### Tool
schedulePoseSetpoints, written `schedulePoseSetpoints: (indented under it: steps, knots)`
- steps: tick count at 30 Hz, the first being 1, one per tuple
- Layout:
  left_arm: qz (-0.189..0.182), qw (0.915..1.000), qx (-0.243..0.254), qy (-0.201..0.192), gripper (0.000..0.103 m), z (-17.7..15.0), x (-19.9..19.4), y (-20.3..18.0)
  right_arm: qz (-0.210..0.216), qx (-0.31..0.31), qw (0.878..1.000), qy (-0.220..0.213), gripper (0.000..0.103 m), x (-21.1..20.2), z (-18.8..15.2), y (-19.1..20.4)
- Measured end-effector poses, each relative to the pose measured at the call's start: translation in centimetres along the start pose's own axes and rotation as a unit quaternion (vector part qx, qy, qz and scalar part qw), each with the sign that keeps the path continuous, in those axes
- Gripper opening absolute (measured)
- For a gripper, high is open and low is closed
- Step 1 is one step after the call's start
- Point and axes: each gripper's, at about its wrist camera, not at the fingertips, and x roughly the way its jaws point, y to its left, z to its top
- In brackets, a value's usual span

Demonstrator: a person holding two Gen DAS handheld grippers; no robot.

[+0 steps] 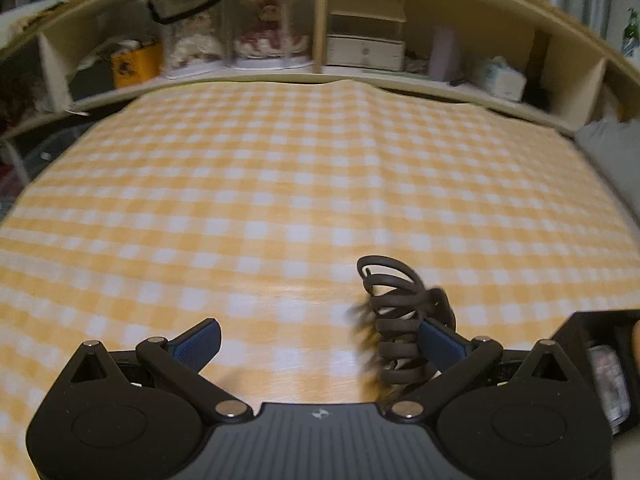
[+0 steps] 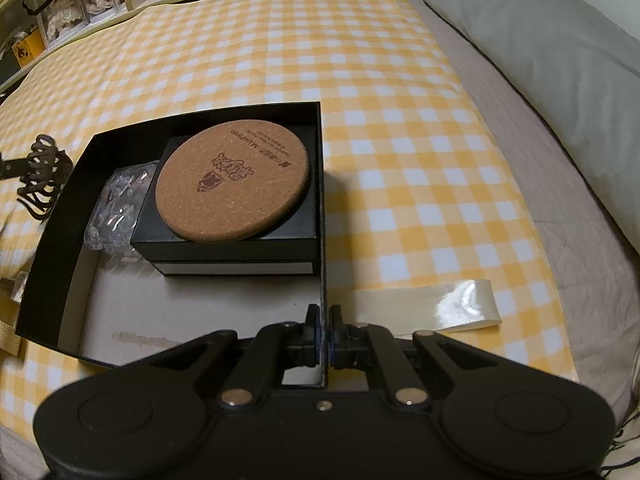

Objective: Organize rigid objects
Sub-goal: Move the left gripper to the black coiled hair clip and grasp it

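Left wrist view: left gripper (image 1: 320, 346) spread wide over a yellow checked cloth (image 1: 260, 184), nothing pinched between the blue pads. A dark brown hair claw (image 1: 400, 320) blurred, right against the inner face of the right-hand pad (image 1: 440, 344); whether it hangs on that finger or lies on the cloth, cannot tell. Only a corner of the black box (image 1: 592, 344) at the right edge. Behind the cloth, a wooden shelf (image 1: 320, 76) with dolls in clear cases and a small drawer unit, sharper here than in the other camera.

Right wrist view: right gripper (image 2: 325, 336) closed on the near end of the black box's right wall (image 2: 322, 240), one finger inside, one outside. Shown only from this side, the contents: a smaller black box (image 2: 228, 240) in the far right corner, a round cork coaster (image 2: 232, 184) lying flat on top of it, a clear crinkled bundle (image 2: 120, 208) just to its left. Hair claw (image 2: 44, 172) outside the left wall, over the cloth. A glossy strip of tape (image 2: 452, 304) on the cloth's near edge, and a grey pillow (image 2: 540, 40) far right.
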Motion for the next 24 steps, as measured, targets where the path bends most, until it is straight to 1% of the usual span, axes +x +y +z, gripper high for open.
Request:
schedulePoseSetpoints:
  steps: [2,3,4,5,7,9,11,13,14,15,17,18,21,24]
  knots:
    - [0.04,0.9991,0.01,0.01,0.103,0.0,0.0,0.8,-0.001,-0.001,1.0,0.0,0.004,0.0,0.0,0.0]
    - [0.054,0.9984,0.012,0.012,0.103,0.1,0.0,1.1,-0.001,-0.001,1.0,0.001,0.005,0.0,0.0,0.0]
    - [0.064,0.9978,0.01,0.011,0.103,0.1,-0.1,1.6,-0.001,-0.002,1.0,0.0,0.005,0.0,0.0,0.0]
    - [0.067,0.9977,0.003,0.008,0.103,0.2,-0.3,2.1,-0.002,-0.002,1.0,0.0,0.005,0.0,0.0,0.0]
    - [0.055,0.9982,-0.026,0.002,0.103,0.7,-0.9,2.9,-0.001,-0.001,1.0,0.0,0.005,0.0,0.0,0.0]
    - [0.023,0.9984,-0.051,-0.007,0.102,1.3,-1.5,3.2,-0.001,-0.002,1.0,0.0,0.005,0.0,0.0,0.0]
    - [-0.016,0.9977,-0.063,-0.019,0.101,1.8,-2.1,2.8,-0.002,-0.003,1.0,0.0,0.005,0.0,0.0,0.0]
    - [-0.042,0.9966,-0.067,-0.024,0.096,2.0,-2.1,1.8,-0.003,-0.004,1.0,0.0,0.005,0.0,0.0,-0.1]
    - [-0.05,0.9962,-0.067,-0.022,0.092,2.0,-2.0,1.3,-0.003,-0.005,1.0,0.0,0.005,-0.1,0.0,0.0]
    - [-0.054,0.996,-0.068,-0.02,0.084,2.0,-1.8,0.8,-0.003,-0.006,1.0,0.0,0.005,-0.1,0.0,0.0]
    - [-0.044,0.9965,-0.068,-0.019,0.073,1.8,-1.3,-0.2,-0.004,-0.007,1.0,0.0,0.005,-0.1,0.0,0.0]
    - [-0.04,0.9971,-0.063,-0.015,0.072,1.7,-0.9,-0.5,-0.004,-0.008,1.0,-0.001,0.005,-0.2,0.0,0.0]
    - [-0.029,0.9986,-0.044,-0.004,0.072,1.0,0.0,-1.5,-0.003,-0.008,1.0,-0.001,0.005,-0.2,0.0,-0.1]
    - [-0.028,0.999,-0.036,0.003,0.072,0.5,0.6,-2.0,-0.003,-0.009,1.0,-0.002,0.005,-0.2,0.0,0.0]
